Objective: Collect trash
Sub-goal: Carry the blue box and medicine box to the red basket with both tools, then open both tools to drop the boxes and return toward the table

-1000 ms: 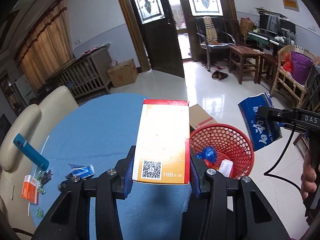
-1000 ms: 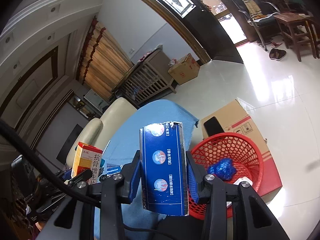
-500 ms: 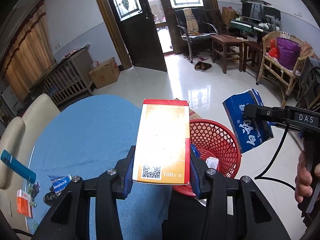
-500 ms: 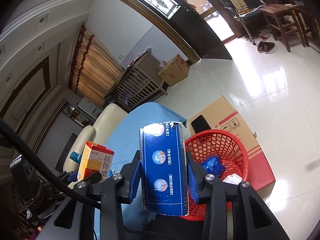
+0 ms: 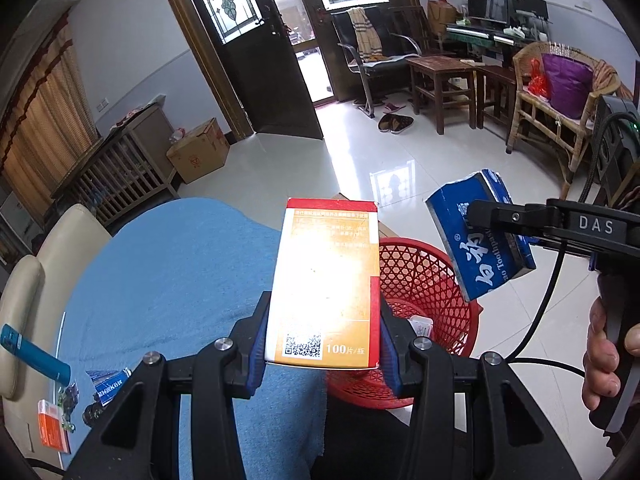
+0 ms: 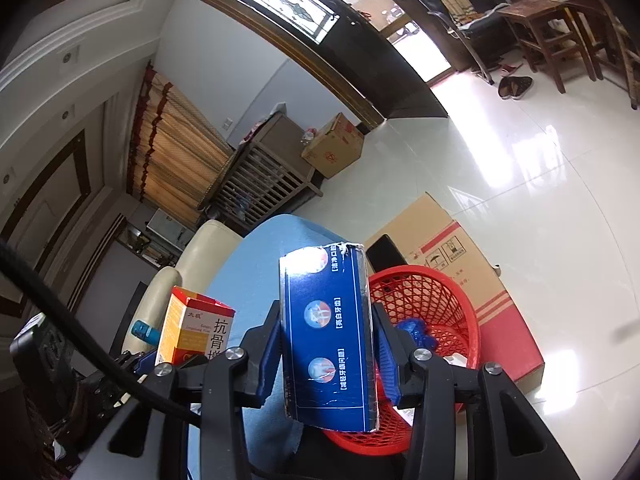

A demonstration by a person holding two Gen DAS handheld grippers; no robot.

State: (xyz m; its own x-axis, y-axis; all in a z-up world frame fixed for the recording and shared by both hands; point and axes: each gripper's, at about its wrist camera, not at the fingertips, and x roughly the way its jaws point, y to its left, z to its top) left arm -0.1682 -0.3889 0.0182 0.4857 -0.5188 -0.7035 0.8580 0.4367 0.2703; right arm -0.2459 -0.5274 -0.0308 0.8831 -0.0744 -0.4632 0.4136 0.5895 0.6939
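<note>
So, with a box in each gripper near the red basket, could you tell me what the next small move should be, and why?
Probably finish letting go with the right gripper: its jaws are opening around the blue toothpaste box, which hangs by the red basket, so it should drop in. The left gripper grips the orange box short of the rim; it goes next.

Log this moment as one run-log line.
left gripper: holds orange-and-red cardboard box | right gripper: jaws opening, blue toothpaste carton between them | red plastic mesh basket: below
</note>
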